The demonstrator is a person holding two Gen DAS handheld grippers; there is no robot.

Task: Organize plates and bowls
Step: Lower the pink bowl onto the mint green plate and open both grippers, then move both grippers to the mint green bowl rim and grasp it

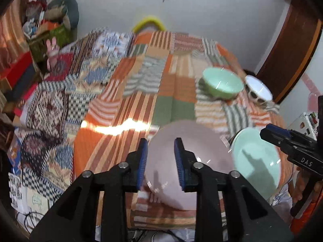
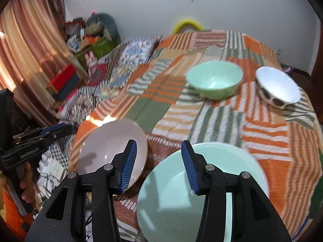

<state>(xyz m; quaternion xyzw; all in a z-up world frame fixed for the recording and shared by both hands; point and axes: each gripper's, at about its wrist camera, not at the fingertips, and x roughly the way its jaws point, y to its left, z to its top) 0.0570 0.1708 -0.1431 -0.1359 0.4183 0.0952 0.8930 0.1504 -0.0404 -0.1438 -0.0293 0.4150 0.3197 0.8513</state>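
Glossy pink plate (image 2: 113, 147), woven bedspread (image 2: 201, 117)

I'm working in a home bedroom: a bed (image 2: 201, 111) under a patchwork quilt (image 1: 141, 80) fills the view. Striped curtains (image 2: 30, 40) hang at the left, beside a heap of soft toys and boxes (image 2: 90, 34) against the white wall.

Both the left gripper (image 1: 160, 161) and right gripper (image 2: 158, 166) tilt downward, jaws apart.

White wall (image 2: 131, 10), striped curtain (image 2: 30, 40) at left, patchwork bedspread (image 2: 161, 100), sunlit streak.
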